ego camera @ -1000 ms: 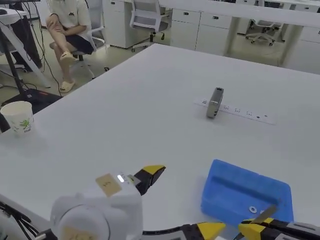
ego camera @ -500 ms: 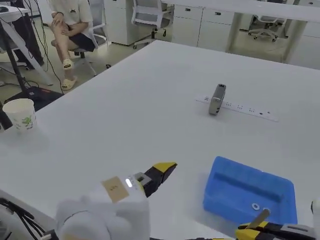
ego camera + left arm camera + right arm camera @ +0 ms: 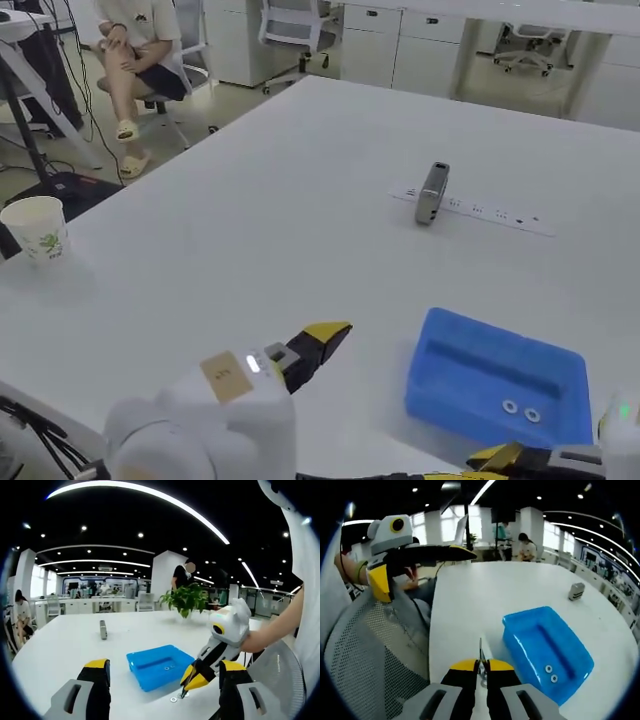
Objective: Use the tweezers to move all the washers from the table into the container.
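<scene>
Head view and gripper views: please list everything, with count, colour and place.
table: one, white, under everything
container: one, blue, on table
washers: two, silver, in container; third on table near container
power strip: one, white, far across table
box: one, grey, on power strip
cup: one, white, table edge
plant: one, green, beyond table
person: one, seated beyond table
tweezers: one, grey, in right gripper
left gripper: one, yellow-tipped, open
right gripper: one, yellow-tipped, shut on tweezers

Your left gripper is held out level, its two jaws spread wide apart. Your right gripper sits low and close to your body, jaws pinched together on the tweezers, tilted forward and down. Your right forearm reaches in behind it.
</scene>
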The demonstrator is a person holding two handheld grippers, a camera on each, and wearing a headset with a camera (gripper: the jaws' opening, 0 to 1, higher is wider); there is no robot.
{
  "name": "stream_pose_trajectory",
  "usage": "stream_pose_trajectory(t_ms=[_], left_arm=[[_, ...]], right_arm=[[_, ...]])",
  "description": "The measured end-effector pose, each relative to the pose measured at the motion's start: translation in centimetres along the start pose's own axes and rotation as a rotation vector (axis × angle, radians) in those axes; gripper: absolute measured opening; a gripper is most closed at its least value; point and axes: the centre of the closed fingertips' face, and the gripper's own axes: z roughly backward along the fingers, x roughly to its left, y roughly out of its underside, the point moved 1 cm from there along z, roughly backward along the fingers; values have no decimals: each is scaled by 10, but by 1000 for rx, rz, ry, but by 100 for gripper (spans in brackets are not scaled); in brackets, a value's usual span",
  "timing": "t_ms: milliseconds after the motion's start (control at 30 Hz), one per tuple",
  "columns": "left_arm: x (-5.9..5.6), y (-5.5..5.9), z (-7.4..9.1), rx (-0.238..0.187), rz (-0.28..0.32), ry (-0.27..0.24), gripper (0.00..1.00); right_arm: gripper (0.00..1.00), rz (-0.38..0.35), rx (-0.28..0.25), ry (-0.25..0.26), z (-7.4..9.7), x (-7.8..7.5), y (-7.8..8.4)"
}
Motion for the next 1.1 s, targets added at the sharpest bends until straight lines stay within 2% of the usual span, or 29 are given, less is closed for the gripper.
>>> stream_pose_trajectory(t_ms=[167, 467, 633, 933, 1100], left_arm=[[0, 1, 0, 5, -1, 1, 91], [1, 2, 1, 12, 5, -7, 88], [2, 2, 1, 14, 8, -6, 87], [2, 4, 1, 26, 2, -5, 86], [3, 4, 2, 25, 8, -9, 86]], right_arm=[[2, -18, -5, -5, 0, 1, -2], [3, -42, -43, 4, 12, -6, -15], [3, -92, -87, 9, 21, -12, -25], [3, -177, -192, 41, 39, -32, -47], [3, -206, -226, 61, 45, -44, -54]])
